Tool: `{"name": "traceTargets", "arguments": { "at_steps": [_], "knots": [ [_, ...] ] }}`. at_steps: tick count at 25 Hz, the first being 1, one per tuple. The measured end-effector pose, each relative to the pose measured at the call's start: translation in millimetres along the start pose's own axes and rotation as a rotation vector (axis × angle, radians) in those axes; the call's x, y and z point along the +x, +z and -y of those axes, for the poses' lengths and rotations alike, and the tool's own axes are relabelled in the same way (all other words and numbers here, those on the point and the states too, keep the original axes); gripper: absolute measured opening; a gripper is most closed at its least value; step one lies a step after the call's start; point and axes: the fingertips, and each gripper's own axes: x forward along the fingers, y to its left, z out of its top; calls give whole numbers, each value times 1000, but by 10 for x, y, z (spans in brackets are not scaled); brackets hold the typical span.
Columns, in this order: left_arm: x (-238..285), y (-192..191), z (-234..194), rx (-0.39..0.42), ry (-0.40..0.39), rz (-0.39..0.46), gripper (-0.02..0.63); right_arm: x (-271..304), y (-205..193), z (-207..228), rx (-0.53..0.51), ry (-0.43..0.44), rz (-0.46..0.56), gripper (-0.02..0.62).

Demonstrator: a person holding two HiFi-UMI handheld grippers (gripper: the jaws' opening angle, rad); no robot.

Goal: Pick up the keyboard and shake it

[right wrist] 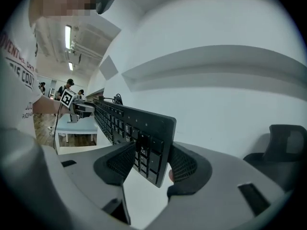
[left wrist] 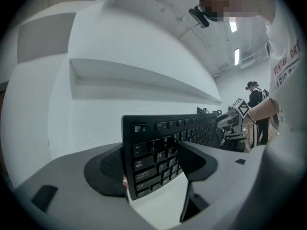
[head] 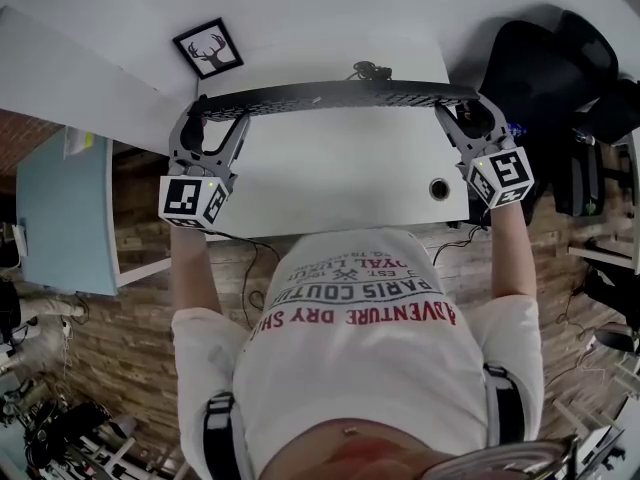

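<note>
Finding: the keyboard (head: 335,96) is off the counter (head: 340,183) and spans between both tools, turned up on its long edge so that the head view sees it nearly edge-on, with the keys facing the person. The left tool (left wrist: 152,166) is clamped across the Esc end, one pad behind the board and one on the key face. The right tool (right wrist: 151,164) grips the opposite end the same way, jaws set wide by the board's thickness, with its mesh pads pressed on both faces. Assessment: lifting appears complete and shaking is the step in hand. Recommendations: move both tools together in short, matched strokes, so the board is neither twisted nor pulled out of one grip. Hold clamping pressure steady, since the pads bear partly on keys that can give or slip. Keep the lower edge above the counter on each downstroke. A dark cable (head: 368,69) seems to lead off the far edge, so leave it slack. The framed deer picture (head: 208,48) stands well apart and poses little risk.
</note>
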Motion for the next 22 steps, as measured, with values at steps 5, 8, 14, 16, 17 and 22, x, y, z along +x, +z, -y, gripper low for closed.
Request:
{"name": "traceTargets", "arguments": {
  "at_steps": [5,8,14,16,17,22],
  "knots": [
    [99,-150,-9,-79,-34,11,321,-108,286,-14,-185,-49,99,230],
    [89,-206,-54,-121,-49,39,324,-141,622,-122,-325,-78,226,230],
    [-10,-368,-169,-174,-77,70,333,-202,691,-308,-564,-164,160,230],
    [-32,-392,-168,-172,-81,70,333,-230,782,-366,-595,-183,226,230],
    [-26,-396,-166,-168,-81,68,333,-234,818,-376,-604,-187,252,230],
    [43,-401,-119,-160,-73,51,331,-206,711,-280,-558,-167,201,230]
  ]
}}
